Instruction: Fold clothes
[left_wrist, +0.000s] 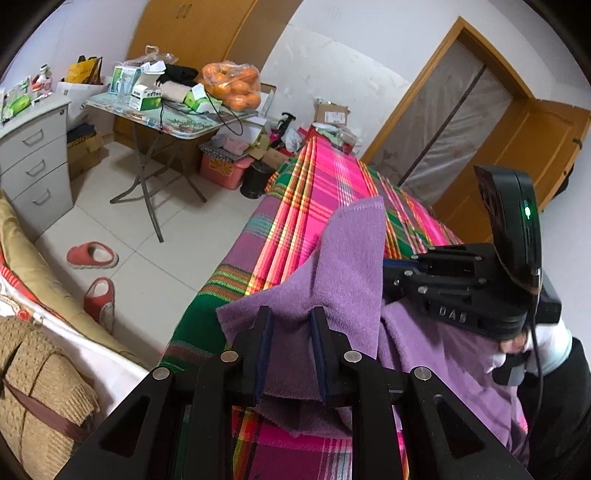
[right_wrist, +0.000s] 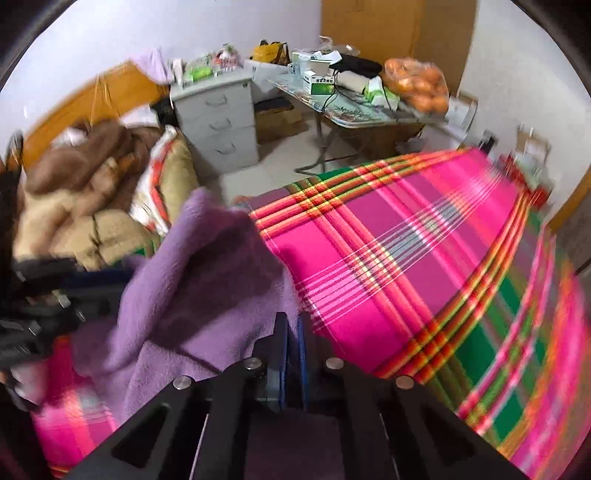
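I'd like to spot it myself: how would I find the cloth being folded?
Find the bed with the bright pink and green plaid blanket. Over its near end hangs a fuzzy lilac garment, pinched by the left tool. It is the only plain, unpatterned cloth there.

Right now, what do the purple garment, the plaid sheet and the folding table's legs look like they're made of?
Purple garment: soft napped fabric, likely fleece or brushed knit; fuzzy matte surface, limp drape.
Plaid sheet: woven cotton-like cloth; flat striped weave, no pile, slight sheen at most.
Table legs: thin crossed metal tube, dull grey finish.
Both jaws pinch the garment.
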